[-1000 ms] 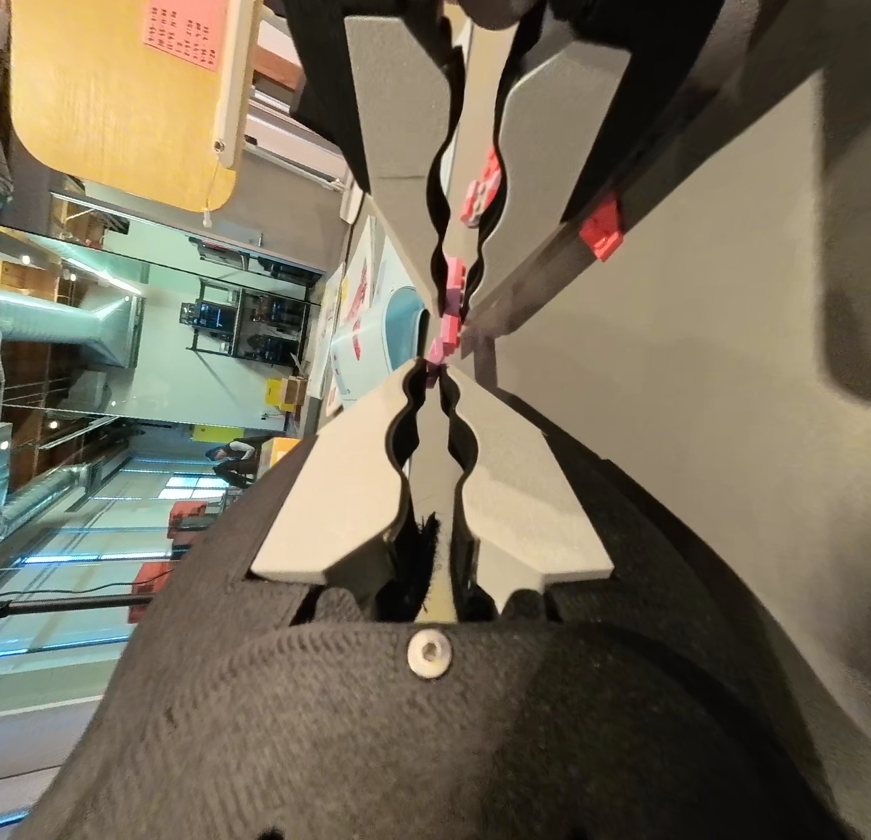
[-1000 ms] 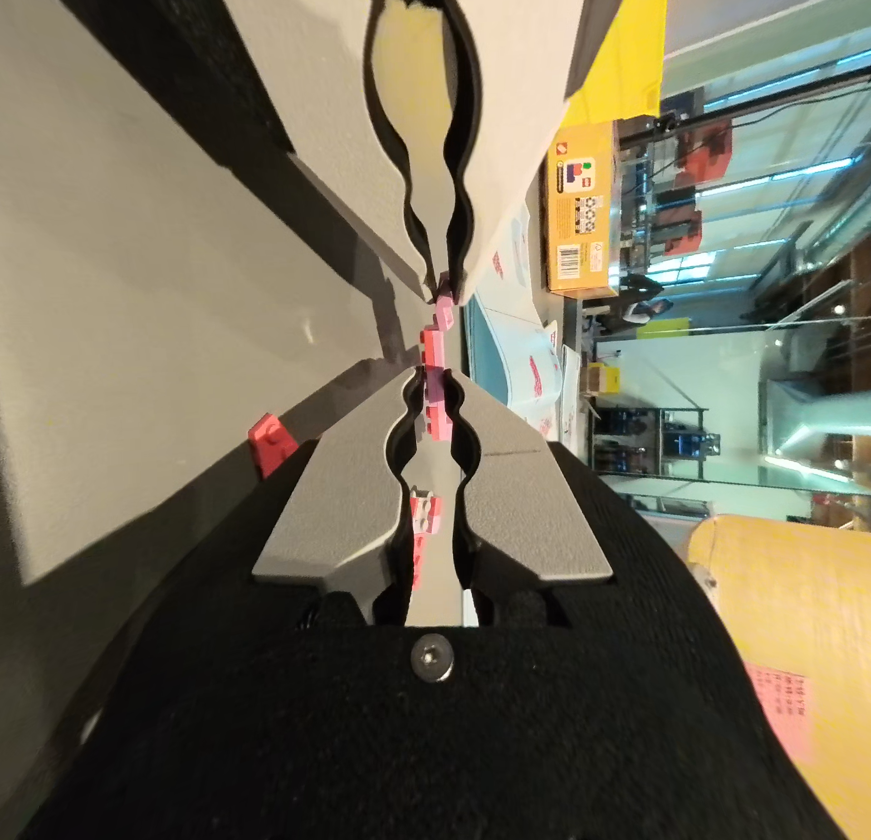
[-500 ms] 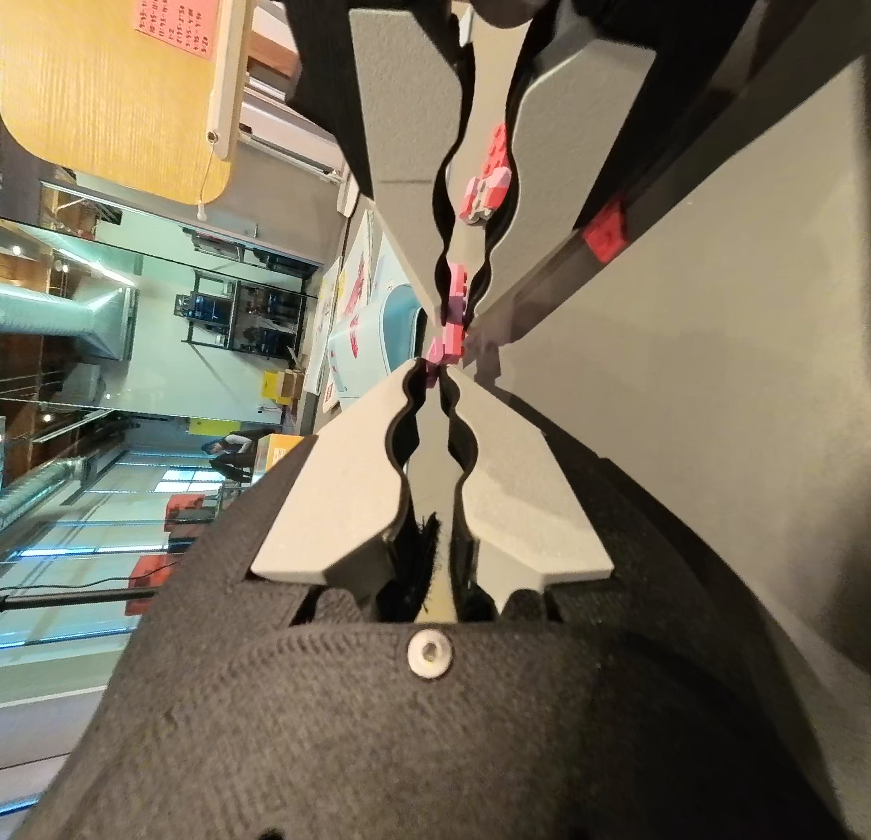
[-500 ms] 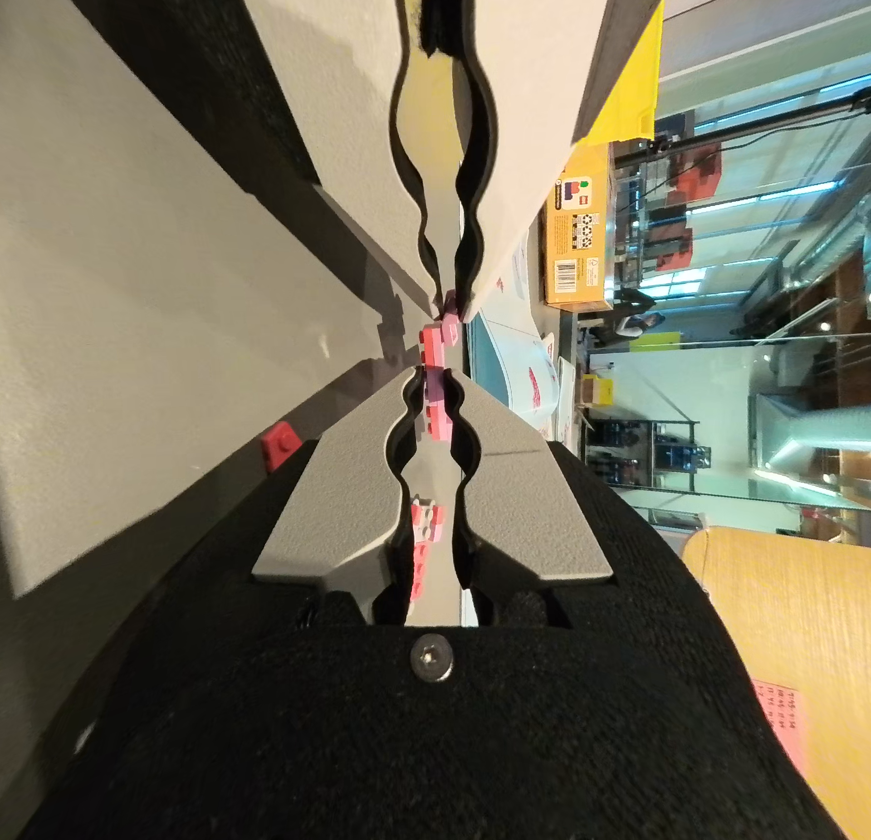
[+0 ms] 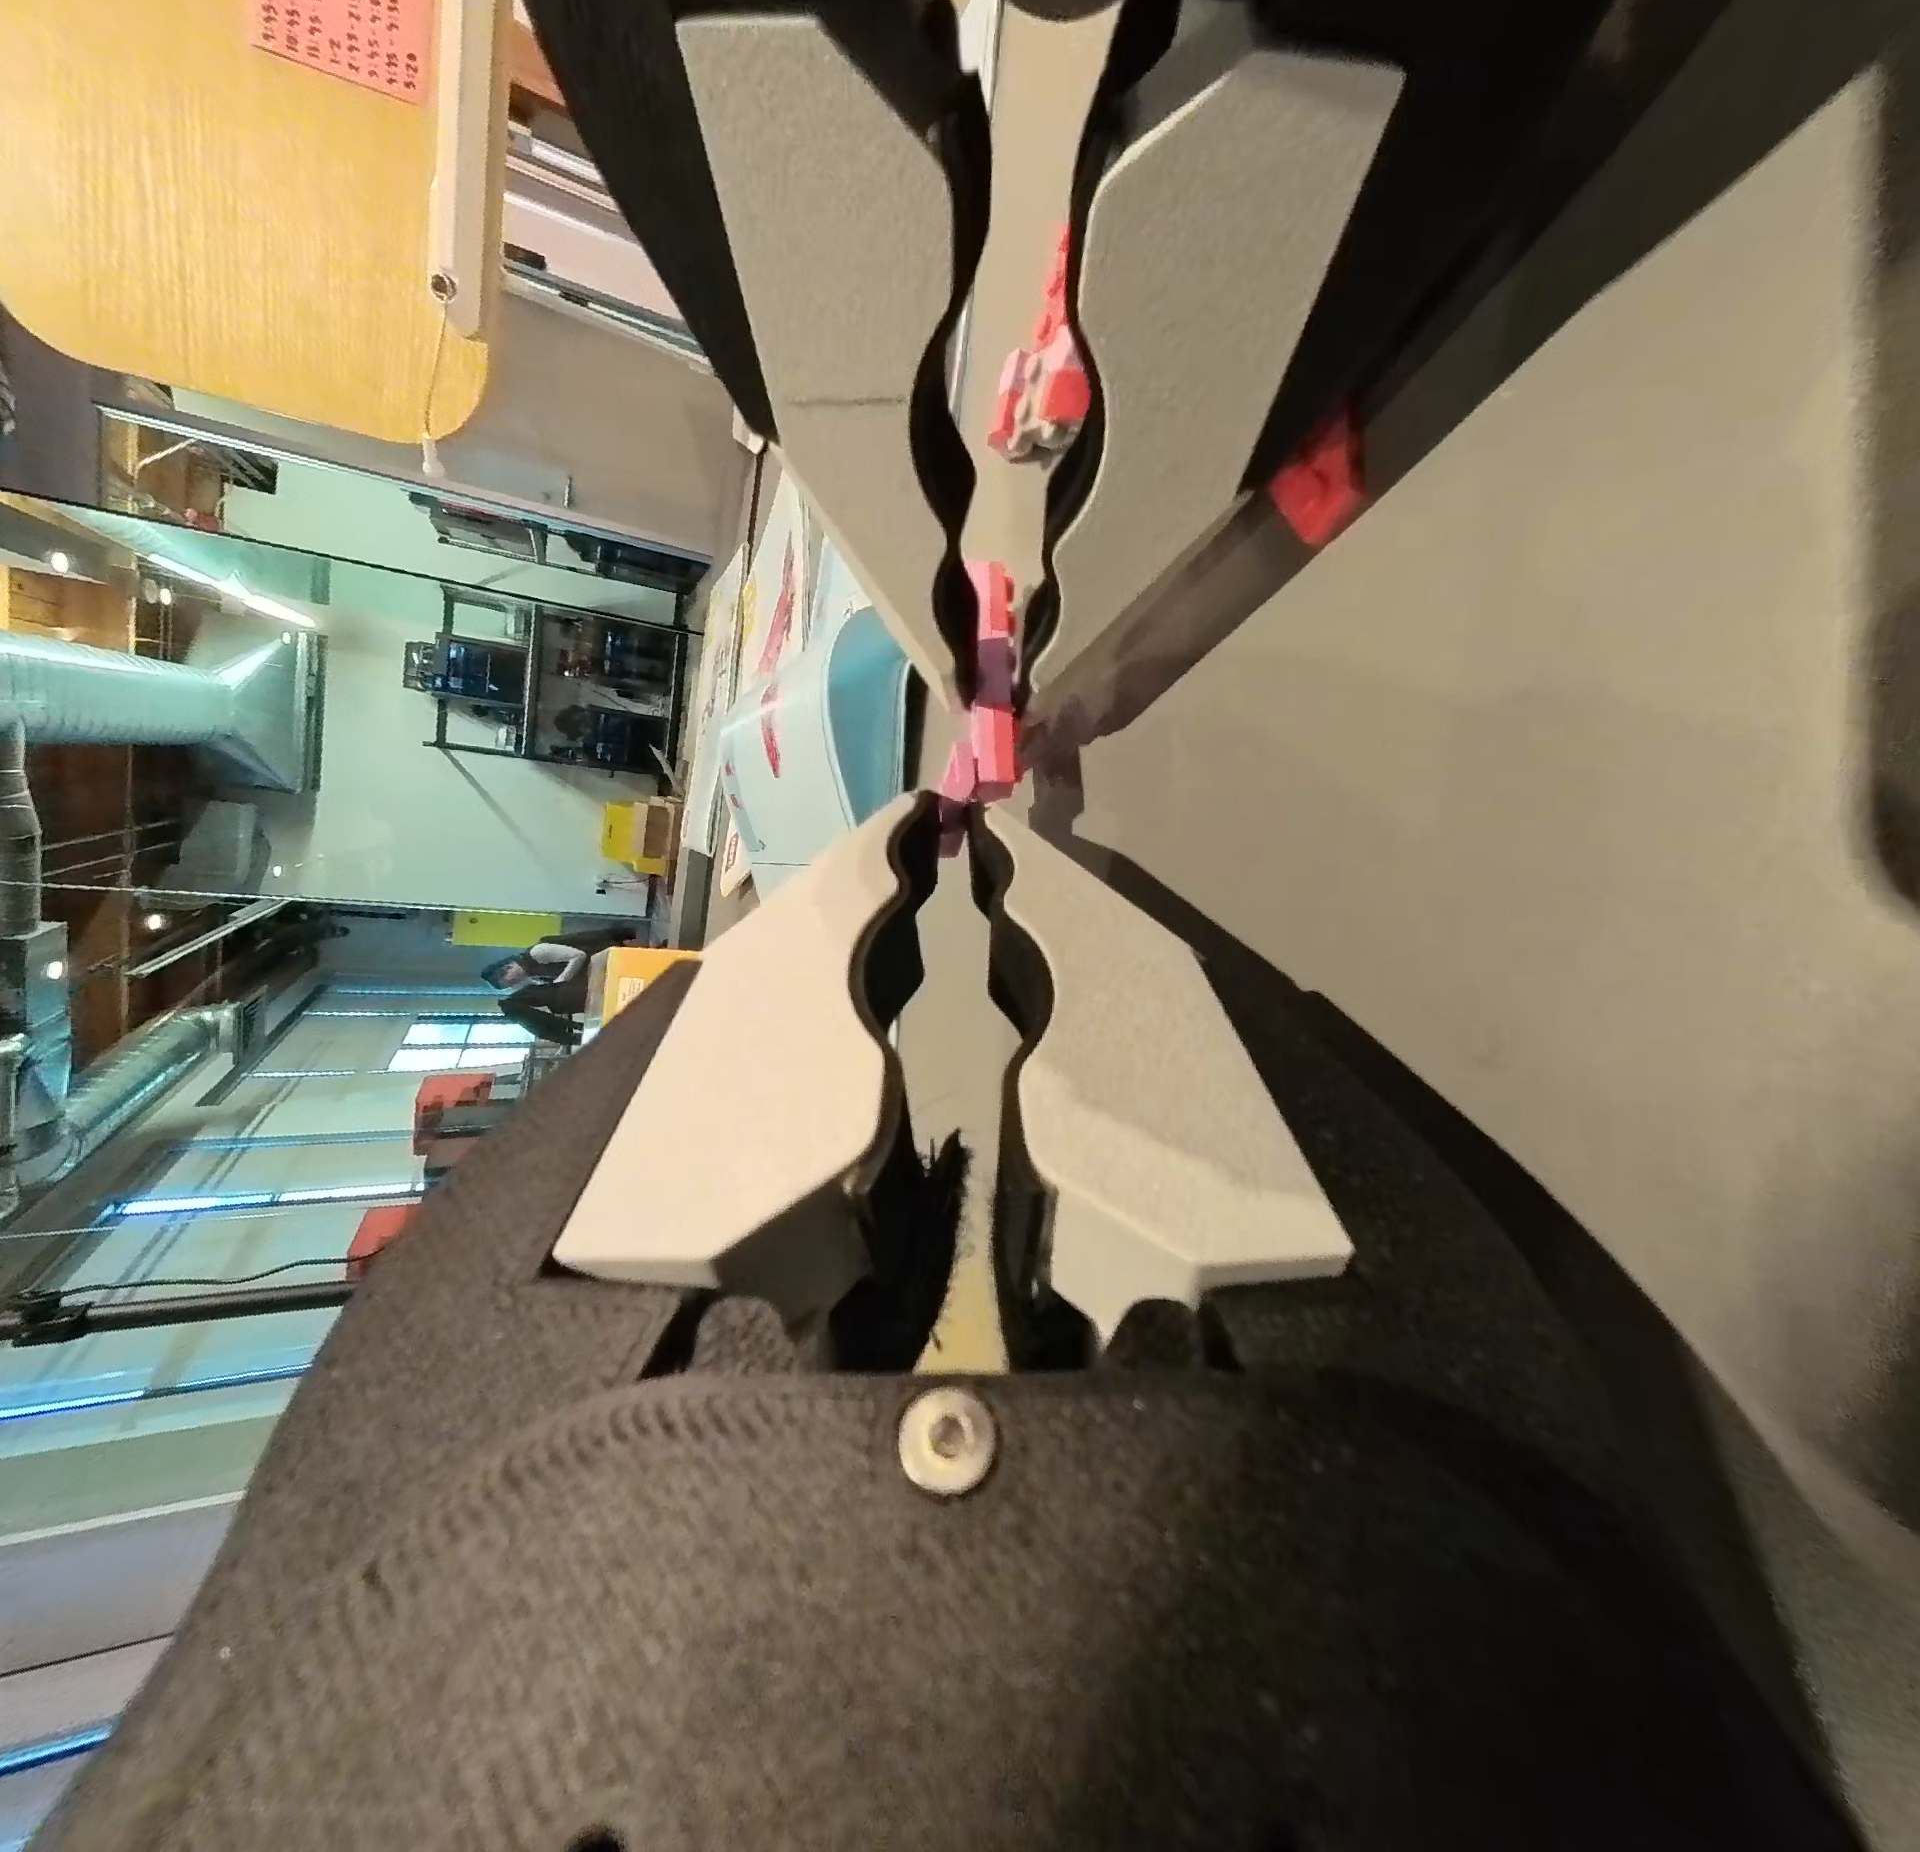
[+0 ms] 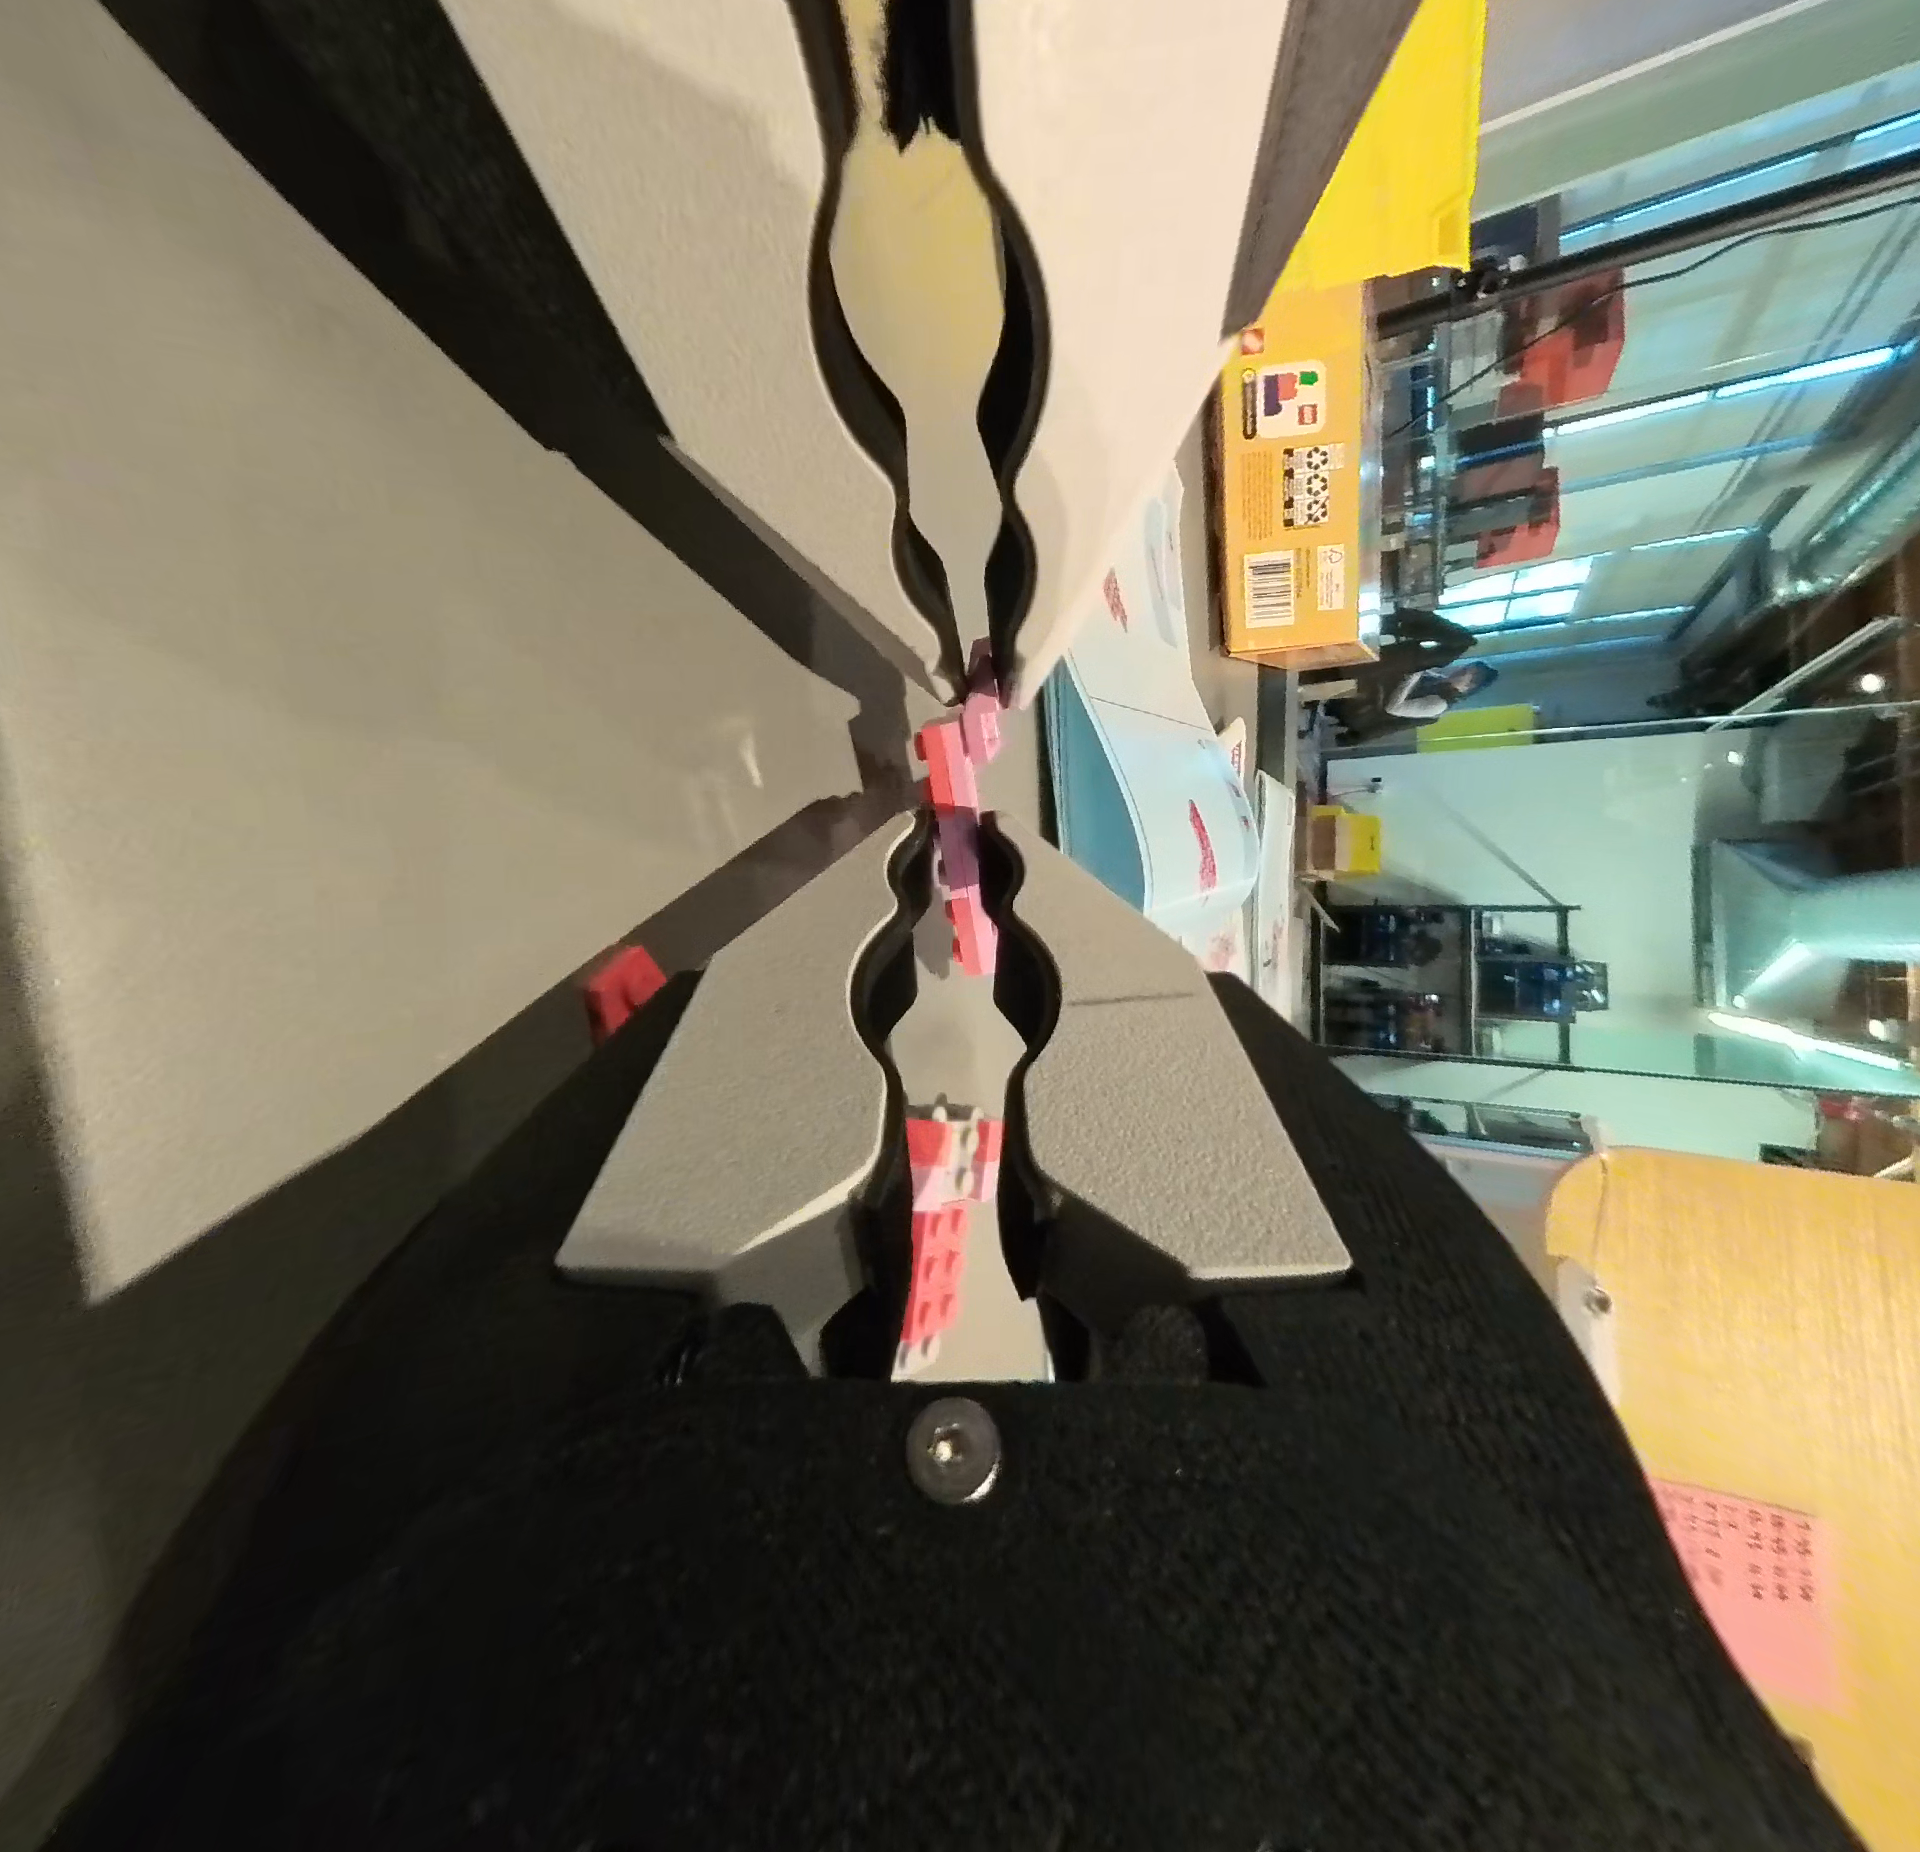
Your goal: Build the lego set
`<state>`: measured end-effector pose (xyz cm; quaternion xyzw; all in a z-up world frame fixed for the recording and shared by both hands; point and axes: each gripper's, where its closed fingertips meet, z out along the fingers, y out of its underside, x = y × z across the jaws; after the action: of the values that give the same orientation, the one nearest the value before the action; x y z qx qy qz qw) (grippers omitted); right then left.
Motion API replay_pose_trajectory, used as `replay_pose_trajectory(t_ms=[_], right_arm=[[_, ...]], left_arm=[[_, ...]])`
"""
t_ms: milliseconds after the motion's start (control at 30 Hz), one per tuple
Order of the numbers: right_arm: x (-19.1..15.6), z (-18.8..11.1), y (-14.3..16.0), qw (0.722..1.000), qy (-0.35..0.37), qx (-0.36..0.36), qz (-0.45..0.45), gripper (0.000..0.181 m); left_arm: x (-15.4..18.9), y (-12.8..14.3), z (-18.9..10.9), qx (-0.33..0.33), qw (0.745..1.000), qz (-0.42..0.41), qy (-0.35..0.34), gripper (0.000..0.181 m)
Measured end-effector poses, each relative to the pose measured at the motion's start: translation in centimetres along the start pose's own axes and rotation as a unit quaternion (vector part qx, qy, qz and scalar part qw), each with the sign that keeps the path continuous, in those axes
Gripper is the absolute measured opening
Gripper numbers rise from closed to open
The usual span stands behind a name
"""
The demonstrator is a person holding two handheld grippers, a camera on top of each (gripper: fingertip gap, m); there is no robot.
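Observation:
My left gripper (image 5: pixel 951 815) and right gripper (image 6: pixel 956 826) meet tip to tip above the grey table (image 5: pixel 1455 867). The left gripper is shut on a small pink piece (image 5: pixel 956 789), which also shows in the right wrist view (image 6: pixel 982 716). The right gripper is shut on a pink and purple lego strip (image 6: pixel 961 893), seen in the left wrist view (image 5: pixel 992 639) too. The piece and the strip touch end to end, at a pink brick (image 6: pixel 948 772). The right gripper (image 5: pixel 987 690) comes in from the top of the left wrist view.
A loose red brick (image 5: pixel 1317 483) lies on the table, also seen in the right wrist view (image 6: pixel 620 983). A red and pink assembly (image 6: pixel 945 1200) lies behind my right fingers. An instruction booklet (image 6: pixel 1143 805) and a yellow box (image 6: pixel 1294 483) are at the far side. Both grippers' tips are close together, under 4 cm apart.
Both grippers stay shut and tip to tip with the pink pieces touching. The views have shifted slightly; the loose assembly sits a little differently between the right fingers.

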<state>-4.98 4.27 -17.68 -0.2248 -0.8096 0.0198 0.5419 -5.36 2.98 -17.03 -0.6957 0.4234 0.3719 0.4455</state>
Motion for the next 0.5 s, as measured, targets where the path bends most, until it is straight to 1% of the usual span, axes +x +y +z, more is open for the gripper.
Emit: replay_pose_trajectory(t_ms=[100, 300, 500], right_arm=[[-0.06, 0.09, 0.01, 1.000, -0.003, 0.001, 0.004, 0.006], [-0.18, 0.14, -0.10, 1.000, -0.004, 0.003, -0.004, 0.007], [-0.28, 0.08, -0.23, 1.000, -0.004, 0.009, -0.015, 0.007]], left_arm=[[0.05, 0.05, 0.09, 0.000, 1.000, 0.000, 0.001, 0.005], [0.42, 0.08, 0.19, 0.008, 0.999, -0.030, 0.024, 0.006], [0.31, 0.12, 0.11, 0.009, 1.000, -0.014, 0.022, 0.006]])
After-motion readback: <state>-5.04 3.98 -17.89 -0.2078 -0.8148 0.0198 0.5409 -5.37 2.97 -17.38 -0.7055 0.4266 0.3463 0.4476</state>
